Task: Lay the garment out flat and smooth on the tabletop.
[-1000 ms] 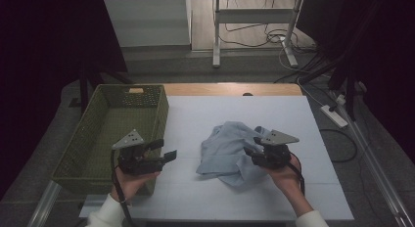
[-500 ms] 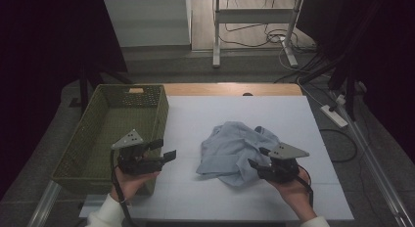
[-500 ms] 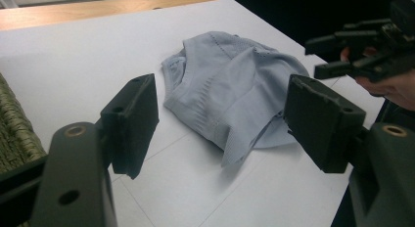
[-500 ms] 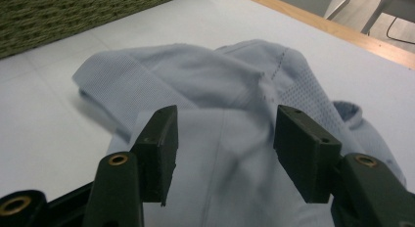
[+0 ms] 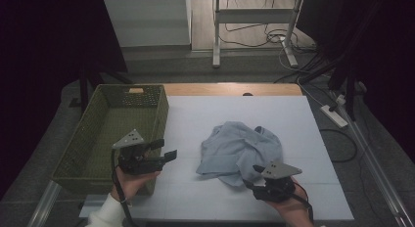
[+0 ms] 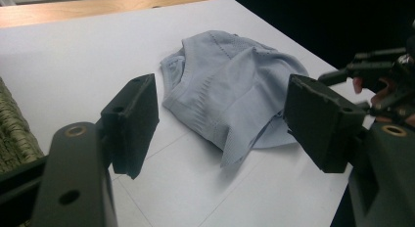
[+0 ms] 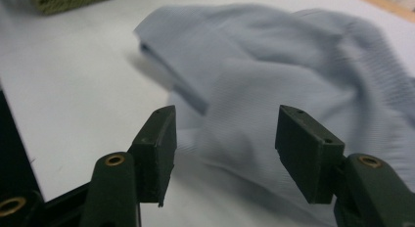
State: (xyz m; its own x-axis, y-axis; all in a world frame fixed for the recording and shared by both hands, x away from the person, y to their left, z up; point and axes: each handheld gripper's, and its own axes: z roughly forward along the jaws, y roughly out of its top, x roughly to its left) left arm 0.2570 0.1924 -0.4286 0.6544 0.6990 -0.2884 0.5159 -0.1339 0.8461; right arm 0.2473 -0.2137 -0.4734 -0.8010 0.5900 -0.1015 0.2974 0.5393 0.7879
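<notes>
Right gripper [image 5: 257, 174] has dropped back to the near edge of the crumpled blue garment [image 5: 241, 149] mid-tabletop [image 5: 195, 114], jaws just opening and empty, poised for a fresh grab; left gripper [image 5: 164, 149] waits spread beside basket [image 5: 98, 139].

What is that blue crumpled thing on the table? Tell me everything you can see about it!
It is a pale blue garment made of soft, finely ribbed knit cloth. It lies in a loose, rumpled heap with folds and a hemmed edge turned over, not spread flat. It rests on the white table, to the right of the green woven basket and apart from it. The right hand-held gripper sits at its near edge with jaws open, not pinching it. Whether a jaw brushes the cloth I cannot tell.
</notes>
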